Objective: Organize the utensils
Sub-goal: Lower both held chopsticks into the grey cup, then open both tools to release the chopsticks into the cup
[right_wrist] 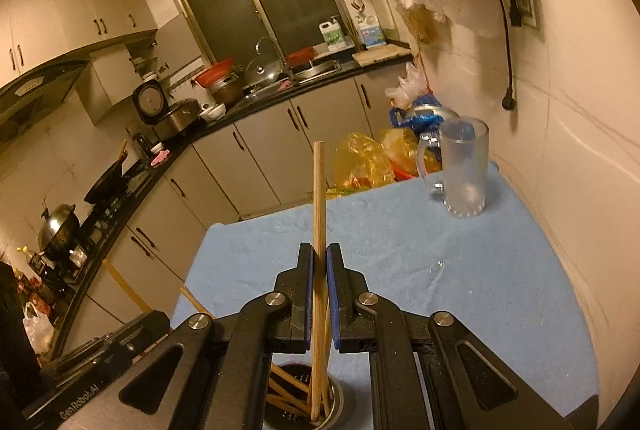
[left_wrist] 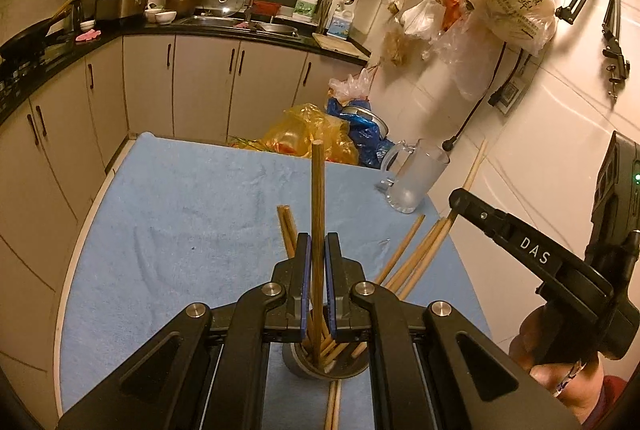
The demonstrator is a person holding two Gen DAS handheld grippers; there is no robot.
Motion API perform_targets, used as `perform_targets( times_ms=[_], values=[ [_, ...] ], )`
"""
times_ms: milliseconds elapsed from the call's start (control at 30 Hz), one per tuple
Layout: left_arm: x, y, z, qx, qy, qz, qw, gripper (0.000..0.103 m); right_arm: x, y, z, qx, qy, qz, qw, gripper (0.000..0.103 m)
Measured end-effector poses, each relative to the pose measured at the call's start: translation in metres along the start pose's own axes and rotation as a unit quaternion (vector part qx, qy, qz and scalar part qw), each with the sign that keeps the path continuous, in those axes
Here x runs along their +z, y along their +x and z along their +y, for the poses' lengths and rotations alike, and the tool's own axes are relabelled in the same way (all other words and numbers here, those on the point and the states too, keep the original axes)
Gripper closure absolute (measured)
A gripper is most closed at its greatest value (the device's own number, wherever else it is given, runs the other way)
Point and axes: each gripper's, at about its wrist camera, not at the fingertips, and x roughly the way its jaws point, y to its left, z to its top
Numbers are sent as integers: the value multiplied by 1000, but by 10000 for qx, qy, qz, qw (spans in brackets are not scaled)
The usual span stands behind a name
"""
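Between the blue pads of the left gripper: one wooden chopstick, upright, clamped at mid-length, top end well clear above the fingertips, lower end down inside the metal holder directly beneath. Holder packed with other chopsticks fanning out right and left past the fingers. Two loose chopsticks flat on the blue cloth just behind the holder, toward the camera. Left gripper pointed forward and level-ish over the cloth, jaws narrowed onto the stick.

Off to the right of the left gripper: right gripper body reaching in at a slant, bare hand wrapped round its handle, bracelet at the wrist.

Right gripper view: same posture, tilted downward over a perforated metal holder. A chopstick pinched between its blue pads, leaning slightly left at the top, foot in the holder among other sticks. Jaws drawn close onto it.

Ahead and right of both grippers: frosted glass mug standing upright on the far corner of the cloth, near the white wall. One more chopstick propped against that wall beyond the mug. Beyond the cloth's far edge: yellow plastic bag, kitchen counter further off.
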Motion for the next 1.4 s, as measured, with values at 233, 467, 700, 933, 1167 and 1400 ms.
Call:
perform_targets(
  times_ms=[233, 467, 700, 933, 1167, 1400],
  values=[
    [-2, -1, 0, 77, 142, -9, 9999, 97, -9, 5, 1, -11, -48, 62, 10000, 96],
    [-4, -1, 0, 150, 165, -29, 9997, 96, -11, -3, 6, 79, -185, -16, 9998, 96],
    [-4, 1, -3, 192, 202, -19, 9996, 96, -16, 1, 3, 116, -179, 183, 9996, 95],
    [-7, 2, -1, 213, 187, -3, 9996, 96, -17, 3, 1, 146, -141, 321, 9993, 94],
    [-7, 0, -1, 258, 194, -24, 9995, 90, -14, -2, 1, 190, -137, 338, 9992, 90],
    [-5, -19, 1, 296, 149, -232, 9992, 75, -12, -21, -8, 157, 8, 263, 9995, 80]
  ],
)
